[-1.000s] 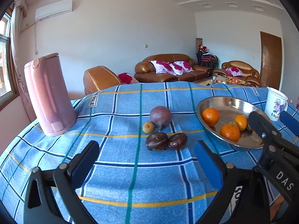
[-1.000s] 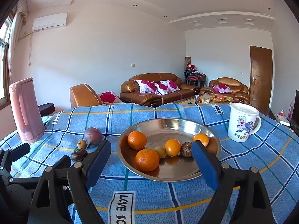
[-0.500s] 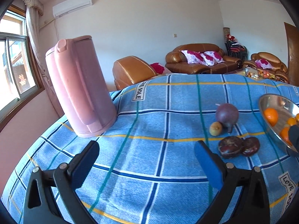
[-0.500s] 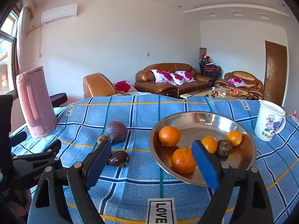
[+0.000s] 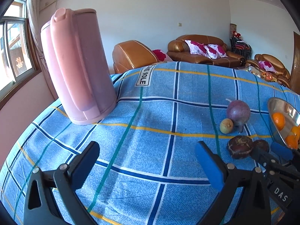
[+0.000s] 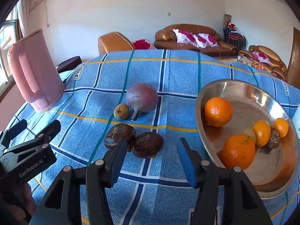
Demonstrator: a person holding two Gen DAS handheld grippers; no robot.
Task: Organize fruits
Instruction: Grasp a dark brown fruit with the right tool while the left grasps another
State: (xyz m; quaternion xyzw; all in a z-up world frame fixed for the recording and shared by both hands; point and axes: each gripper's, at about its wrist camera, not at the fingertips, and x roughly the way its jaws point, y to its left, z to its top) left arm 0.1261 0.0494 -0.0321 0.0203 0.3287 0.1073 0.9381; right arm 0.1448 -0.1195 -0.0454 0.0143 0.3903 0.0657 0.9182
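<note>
A: Which arm is nearer the loose fruit?

B: The right gripper [image 6: 151, 157]. Its jaws are spread wide with nothing between them, and the nearer dark fruit [image 6: 147, 145] lies on the desk [image 6: 168, 71] just ahead, between the fingers and a touch left of centre.

A: And the left gripper [image 5: 148, 161]?

B: Also released and holding nothing, aimed at bare checked cloth; the fruit sits well off to its right.

A: Shape and surface?

B: Roundish, no long axis, with a wrinkled, dull brown skin. It touches a second dark fruit [image 6: 119, 136]. The steel bowl [image 6: 211, 142] of glossy oranges [image 6: 218, 111] stands just to the right.
</note>
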